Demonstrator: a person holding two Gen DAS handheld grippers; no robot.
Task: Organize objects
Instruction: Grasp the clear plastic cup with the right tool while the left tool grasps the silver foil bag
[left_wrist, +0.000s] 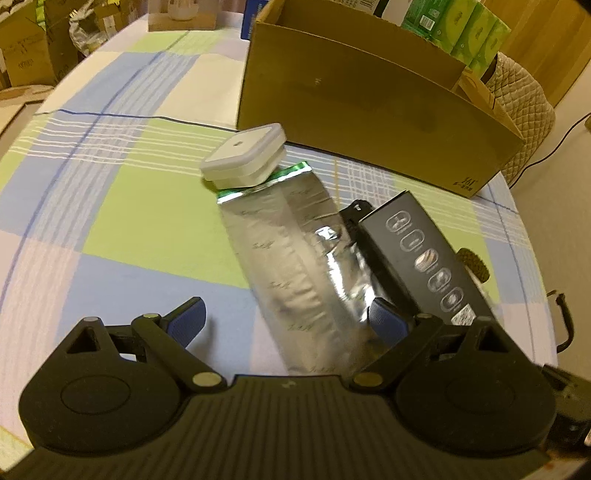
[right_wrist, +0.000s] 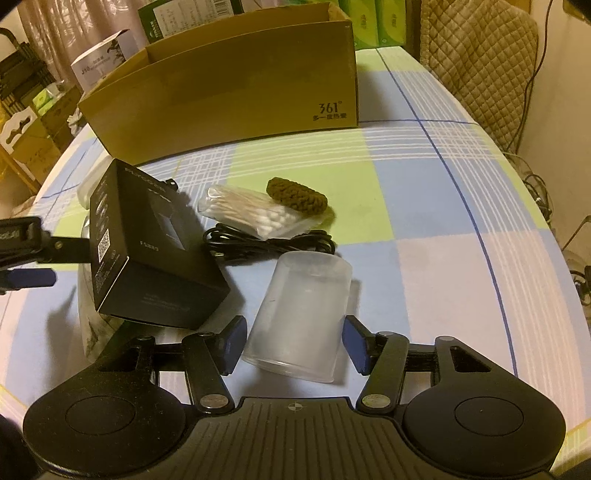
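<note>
While the carton (right_wrist: 236, 70) sits at 12 o'clock of the table (right_wrist: 424, 206) with nothing visible inside from these angles, I'd call the sort barely started: every loose item I can see is out on the cloth. Right gripper (right_wrist: 293, 345) has a clear cup (right_wrist: 301, 314) lying on its side between the pads; jaws half-closed, a sliver of gap shows on both sides, so no grip yet as far as I can see. Left gripper (left_wrist: 291, 317) is spread wide and empty, with one end of a foil pouch (left_wrist: 291, 266) lying between its fingers, not pinched. A white lidded tub (left_wrist: 245, 155) rests tilted on the pouch's far end, at 12 from the left gripper. Black box (right_wrist: 147, 243) leans on the pouch at 10 o'clock from the cup. Beyond the cup at 12: black cable (right_wrist: 269, 242), then a swab pack (right_wrist: 251, 210), with a brown knit piece (right_wrist: 297, 195) at 1 o'clock touching the pack. Left to do, by my read: close on the cup, carry it to the carton, then pouch, tub, box, cable, swabs, knit. Risk: the cup is smooth and on its side, could roll or squirt out of the pads. Lifting the pouch will tip the tub and box off.
</note>
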